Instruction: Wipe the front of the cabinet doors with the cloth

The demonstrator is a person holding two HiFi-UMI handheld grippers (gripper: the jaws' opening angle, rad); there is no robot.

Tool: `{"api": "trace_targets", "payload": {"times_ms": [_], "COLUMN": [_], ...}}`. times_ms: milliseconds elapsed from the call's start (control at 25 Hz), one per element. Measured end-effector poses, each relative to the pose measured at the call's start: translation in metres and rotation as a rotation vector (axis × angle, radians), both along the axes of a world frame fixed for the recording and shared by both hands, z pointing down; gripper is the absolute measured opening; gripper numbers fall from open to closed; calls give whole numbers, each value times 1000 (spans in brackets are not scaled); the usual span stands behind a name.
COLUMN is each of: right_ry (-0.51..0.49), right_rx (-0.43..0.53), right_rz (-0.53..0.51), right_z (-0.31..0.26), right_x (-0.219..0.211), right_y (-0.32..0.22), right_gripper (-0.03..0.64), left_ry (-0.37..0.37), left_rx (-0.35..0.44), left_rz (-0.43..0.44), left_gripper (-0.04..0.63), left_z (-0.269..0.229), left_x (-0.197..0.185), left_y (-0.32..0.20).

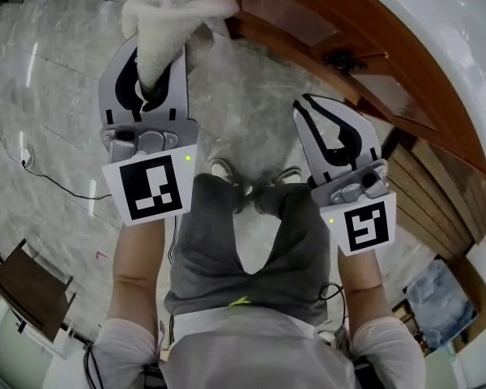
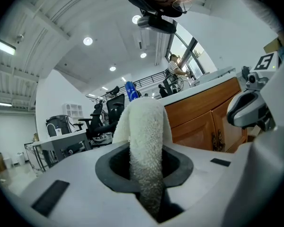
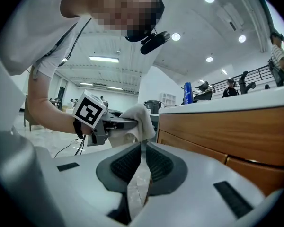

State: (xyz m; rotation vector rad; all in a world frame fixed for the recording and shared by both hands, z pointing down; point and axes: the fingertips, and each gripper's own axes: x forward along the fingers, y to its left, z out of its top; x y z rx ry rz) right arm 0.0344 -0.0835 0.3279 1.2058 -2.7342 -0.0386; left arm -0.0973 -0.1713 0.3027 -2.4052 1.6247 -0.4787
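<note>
Two bare forearms (image 1: 138, 266) reach forward from the person, and each one carries a gripper with a marker cube. The left gripper (image 1: 164, 55) is clamped on a white fluffy cloth (image 1: 166, 19). In the left gripper view the cloth (image 2: 146, 141) fills the space between the jaws and rises above them as a thick folded roll. The right gripper (image 1: 314, 108) is beside it, with its jaws pressed together at the tips and nothing between them. Under both grippers are the person's shoes (image 1: 223, 168) on a grey marble floor (image 1: 57, 79). Just beyond the grippers, to the right, stand the brown wooden cabinet doors (image 1: 364, 71) under a white countertop (image 1: 445, 55). The cloth is close to the doors, but I cannot tell whether it touches them. Far behind, the left gripper view shows black office chairs (image 2: 114, 109) and a blue bottle (image 2: 130, 90).
</note>
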Motion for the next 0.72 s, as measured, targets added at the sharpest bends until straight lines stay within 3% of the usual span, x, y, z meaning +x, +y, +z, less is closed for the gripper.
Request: {"api": "trace_targets", "payload": {"times_ms": [480,720], "right_ry": [-20,-42], "right_rx": [32,76], "right_rz": [-55,-83], "right_z": [86,133], "right_x": [-9,-14], "right_y": [-18,-28], "right_gripper": [58,58], "left_ry": [13,-15], "left_rx": [118,174], "left_rz": [21,32], "left_gripper": [92,92], "left_z": [45,77], "left_x": [13,14], "left_y": [-40,-54]}}
